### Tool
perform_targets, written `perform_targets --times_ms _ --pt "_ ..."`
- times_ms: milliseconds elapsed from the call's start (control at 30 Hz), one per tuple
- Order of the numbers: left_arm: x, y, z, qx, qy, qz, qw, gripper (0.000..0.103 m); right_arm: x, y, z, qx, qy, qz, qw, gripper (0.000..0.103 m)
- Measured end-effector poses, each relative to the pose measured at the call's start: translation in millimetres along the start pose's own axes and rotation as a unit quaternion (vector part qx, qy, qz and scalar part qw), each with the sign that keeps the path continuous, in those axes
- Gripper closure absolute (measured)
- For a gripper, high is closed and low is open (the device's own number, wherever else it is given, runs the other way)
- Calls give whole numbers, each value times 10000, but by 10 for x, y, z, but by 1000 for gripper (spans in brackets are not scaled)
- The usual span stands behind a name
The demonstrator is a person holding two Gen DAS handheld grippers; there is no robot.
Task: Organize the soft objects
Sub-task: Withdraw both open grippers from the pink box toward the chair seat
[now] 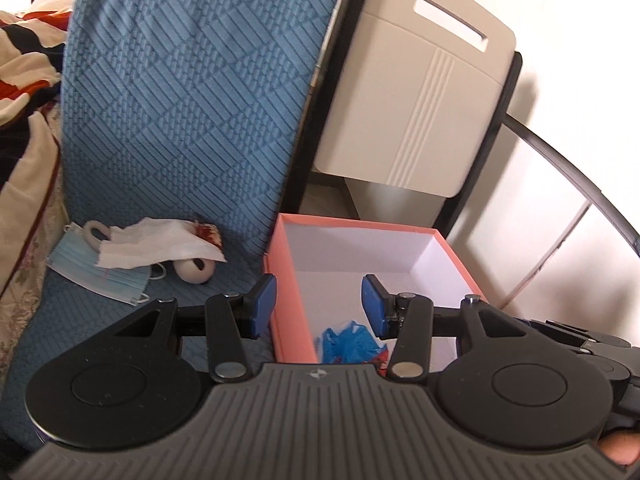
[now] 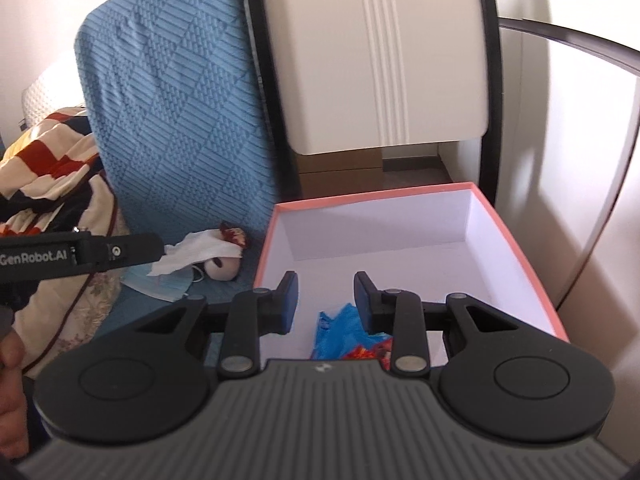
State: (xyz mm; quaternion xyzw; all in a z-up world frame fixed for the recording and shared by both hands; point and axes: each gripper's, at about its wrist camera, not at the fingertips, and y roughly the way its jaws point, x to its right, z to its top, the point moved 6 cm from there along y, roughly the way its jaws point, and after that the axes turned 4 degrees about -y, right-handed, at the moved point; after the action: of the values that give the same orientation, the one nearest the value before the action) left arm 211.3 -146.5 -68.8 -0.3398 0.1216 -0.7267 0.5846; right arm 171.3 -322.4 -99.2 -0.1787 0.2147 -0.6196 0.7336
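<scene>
Both grippers, L (image 1: 319, 306) & R (image 2: 326, 302), part-open, empty, over box (image 1: 290, 280). Mask (image 1: 96, 270)/tissue (image 1: 160, 244) pile lies left; L nearer.

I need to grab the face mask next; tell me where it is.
The blue face mask lies on the blue-covered seat, left of the pink box, partly under the white tissue beside a small plush toy.

My left gripper (image 1: 318, 306) hangs open over the pink box (image 1: 290, 280) — blue bag (image 1: 348, 340) inside, face mask (image 1: 100, 268) far left.
</scene>
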Motion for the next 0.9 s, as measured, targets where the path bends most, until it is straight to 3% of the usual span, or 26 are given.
perform_targets --times_ms 900 --pt "-733 -357 -94 293 -145 607 9976 50 -748 207 -265 -153 -524 632 9965 69"
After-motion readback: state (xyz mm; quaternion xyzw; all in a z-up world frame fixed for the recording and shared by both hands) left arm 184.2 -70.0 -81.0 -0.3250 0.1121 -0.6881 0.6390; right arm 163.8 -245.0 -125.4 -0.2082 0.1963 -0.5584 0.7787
